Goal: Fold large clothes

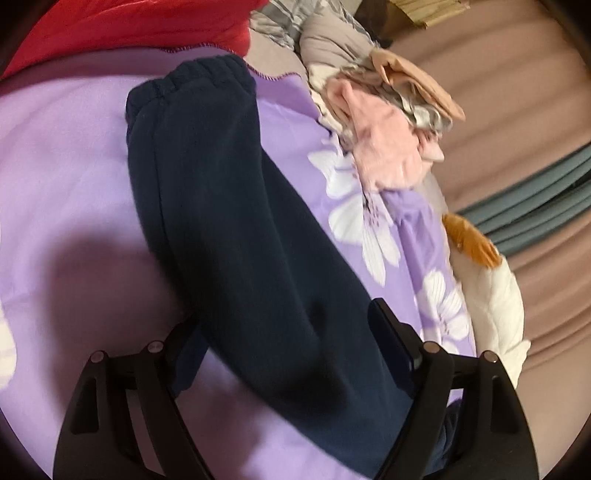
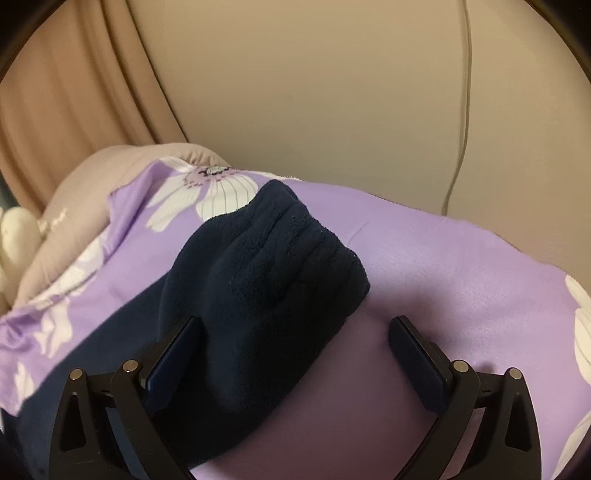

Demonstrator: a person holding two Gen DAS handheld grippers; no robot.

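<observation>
Dark navy fleece trousers (image 1: 236, 206) lie stretched out on a purple blanket with white flowers (image 1: 66, 155); their ribbed waistband is at the far end. My left gripper (image 1: 284, 317) stands open, its two fingers on either side of the near part of the trousers. In the right wrist view a ribbed end of the same navy trousers (image 2: 266, 273) rests on the purple blanket (image 2: 461, 280). My right gripper (image 2: 295, 325) is open; the cloth lies against its left finger (image 2: 177, 347), while the right finger (image 2: 413, 350) stands apart over bare blanket.
A red cloth (image 1: 129, 26) lies beyond the blanket's far edge. A heap of pink and beige clothes (image 1: 388, 122) and a white quilted item with an orange patch (image 1: 495, 302) sit to the right on the beige bedding (image 1: 498, 92). A beige wall with a cable (image 2: 461, 110) and a curtain (image 2: 74, 92) stand behind.
</observation>
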